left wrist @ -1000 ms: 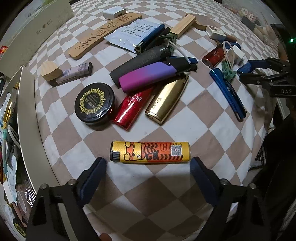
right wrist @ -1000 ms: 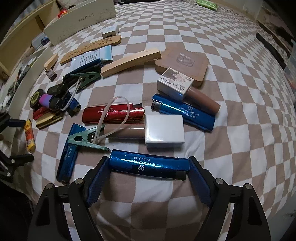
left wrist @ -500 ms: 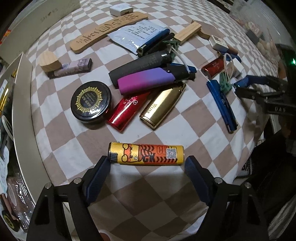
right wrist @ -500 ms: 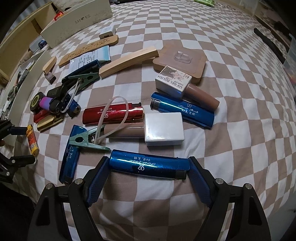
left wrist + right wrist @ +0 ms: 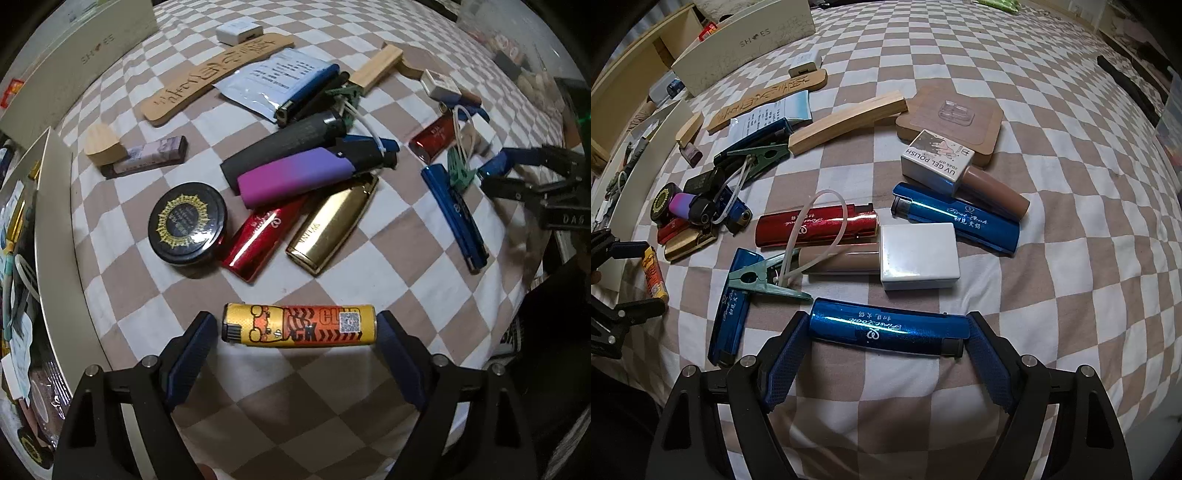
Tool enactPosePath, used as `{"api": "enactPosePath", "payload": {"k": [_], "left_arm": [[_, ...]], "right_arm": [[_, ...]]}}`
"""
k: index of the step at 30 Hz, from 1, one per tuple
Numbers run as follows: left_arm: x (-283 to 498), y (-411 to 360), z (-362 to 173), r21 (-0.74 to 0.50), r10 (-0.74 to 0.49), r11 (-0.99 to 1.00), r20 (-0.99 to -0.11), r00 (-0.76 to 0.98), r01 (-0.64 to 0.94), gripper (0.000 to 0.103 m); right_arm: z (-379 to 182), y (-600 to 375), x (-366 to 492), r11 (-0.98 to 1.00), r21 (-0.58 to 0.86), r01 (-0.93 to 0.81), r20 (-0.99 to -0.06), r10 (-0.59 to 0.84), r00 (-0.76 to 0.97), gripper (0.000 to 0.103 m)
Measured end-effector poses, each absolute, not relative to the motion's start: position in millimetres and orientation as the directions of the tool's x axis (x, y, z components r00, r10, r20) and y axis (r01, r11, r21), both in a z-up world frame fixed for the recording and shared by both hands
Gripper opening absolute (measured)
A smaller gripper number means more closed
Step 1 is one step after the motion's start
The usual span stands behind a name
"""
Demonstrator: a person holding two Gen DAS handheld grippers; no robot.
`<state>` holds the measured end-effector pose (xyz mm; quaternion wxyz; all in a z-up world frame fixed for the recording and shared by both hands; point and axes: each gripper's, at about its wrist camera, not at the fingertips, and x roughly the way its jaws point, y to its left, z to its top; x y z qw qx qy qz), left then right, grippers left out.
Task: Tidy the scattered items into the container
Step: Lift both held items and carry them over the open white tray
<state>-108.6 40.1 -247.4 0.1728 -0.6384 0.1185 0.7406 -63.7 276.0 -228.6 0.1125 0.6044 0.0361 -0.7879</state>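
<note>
A yellow-orange cartoon lighter (image 5: 299, 325) lies crosswise on the checked cloth between the fingers of my left gripper (image 5: 295, 319). The right pad touches its end and a sliver of cloth shows at the left pad. It lies beside the white container (image 5: 55, 229), which holds several small items. In the right wrist view, the left gripper (image 5: 639, 278) straddles the same lighter (image 5: 655, 275). My right gripper (image 5: 888, 325) is shut on a shiny blue lighter (image 5: 868, 325), one pad on each end, low on the cloth.
Loose items crowd the cloth: a black round tin (image 5: 186, 225), purple (image 5: 295, 179), gold (image 5: 332, 225) and red (image 5: 255, 240) lighters, a white charger block (image 5: 919, 256), a gel polish bottle (image 5: 938, 162) and wooden pieces. A shoe box (image 5: 746, 40) stands behind. The cloth's edge is close in front.
My left gripper slid across the cloth and narrowed its jaws. The yellow lighter now sits level with the fingertips, between them. The right gripper and blue lighter have not moved.
</note>
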Motion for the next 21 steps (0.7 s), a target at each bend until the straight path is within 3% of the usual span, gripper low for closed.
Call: {"api": "enactPosePath", "payload": {"k": [3,16,18,21], "left_arm": [[-107.3,43.6,-246.8,-0.039,0.097,-0.914,-0.987,-0.125,-0.403,0.081],[-100.5,44.3,-223.1,-0.044,0.107,-0.934,-0.981,-0.16,-0.355,0.081],[-32.0,13.1,-202.4,-0.051,0.119,-0.935,-0.977,-0.176,-0.35,0.081],[-28.2,7.4,-190.2,-0.063,0.137,-0.938,-0.97,-0.199,-0.341,0.081]], "right_arm": [[-228.7,275.6,-63.7,-0.972,0.078,0.223,-0.961,-0.133,-0.244,0.084],[-223.8,270.3,-55.9,-0.976,0.039,0.216,-0.959,-0.097,-0.266,0.084],[-219.6,269.2,-55.8,-0.976,0.035,0.214,-0.956,-0.095,-0.277,0.084],[-211.5,266.5,-56.5,-0.977,0.028,0.213,-0.949,-0.092,-0.3,0.084]]}}
